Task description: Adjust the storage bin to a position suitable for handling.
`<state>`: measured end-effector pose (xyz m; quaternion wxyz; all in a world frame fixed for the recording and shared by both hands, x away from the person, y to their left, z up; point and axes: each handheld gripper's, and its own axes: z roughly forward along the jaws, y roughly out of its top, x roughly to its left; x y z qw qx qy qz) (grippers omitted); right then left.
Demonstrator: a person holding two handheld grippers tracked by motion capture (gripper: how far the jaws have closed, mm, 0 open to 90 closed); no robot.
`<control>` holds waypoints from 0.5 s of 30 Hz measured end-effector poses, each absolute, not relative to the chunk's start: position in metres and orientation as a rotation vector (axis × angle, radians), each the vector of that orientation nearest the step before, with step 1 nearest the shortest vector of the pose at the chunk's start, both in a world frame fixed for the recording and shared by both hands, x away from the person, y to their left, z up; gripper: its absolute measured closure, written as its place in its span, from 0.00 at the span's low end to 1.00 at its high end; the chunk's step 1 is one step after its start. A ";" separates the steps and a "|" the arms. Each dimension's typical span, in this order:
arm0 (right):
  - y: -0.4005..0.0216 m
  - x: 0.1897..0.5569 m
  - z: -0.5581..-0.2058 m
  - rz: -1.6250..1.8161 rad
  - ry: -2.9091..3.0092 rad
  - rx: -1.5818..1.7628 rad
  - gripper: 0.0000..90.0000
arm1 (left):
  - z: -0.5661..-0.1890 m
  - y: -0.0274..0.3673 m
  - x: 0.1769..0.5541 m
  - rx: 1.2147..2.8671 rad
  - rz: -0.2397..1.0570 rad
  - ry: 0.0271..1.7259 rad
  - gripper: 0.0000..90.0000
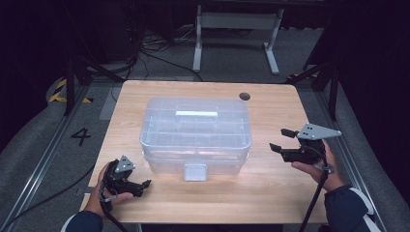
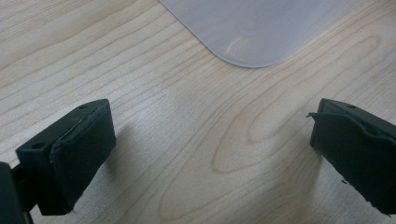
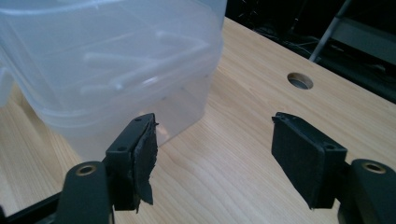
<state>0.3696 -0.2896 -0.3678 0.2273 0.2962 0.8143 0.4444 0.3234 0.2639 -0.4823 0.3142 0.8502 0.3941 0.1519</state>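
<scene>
Box: clear plastic box (image 1: 196, 130) sits between both grippers, touching neither.
Left gripper (image 1: 145, 184): jaws apart, empty, near the box's front corner.
Right gripper (image 1: 281, 140): jaws apart, empty, beside the box's end wall.
Right gripper view: hole (image 3: 300, 80) in the worktop (image 1: 270, 188) beyond the jaws.

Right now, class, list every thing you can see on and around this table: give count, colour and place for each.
storage box: one, clear plastic, lid on, middle of the table
latch: one, pale, front of the box
table: one, light wood, round hole near its far right corner
white frame: one, on the floor beyond the table
left gripper: one, black, open, near left corner
right gripper: one, black, open, right of the box
hands: two, dark sleeves, near edge
</scene>
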 end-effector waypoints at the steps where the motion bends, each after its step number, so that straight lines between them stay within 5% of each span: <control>1: -0.290 0.370 -0.368 1.224 2.243 0.816 0.36 | -0.482 0.264 0.323 2.241 0.400 1.039 0.01; 15: -0.260 0.380 -0.339 1.273 2.239 0.714 0.38 | -0.482 0.264 0.323 2.241 0.400 1.039 0.01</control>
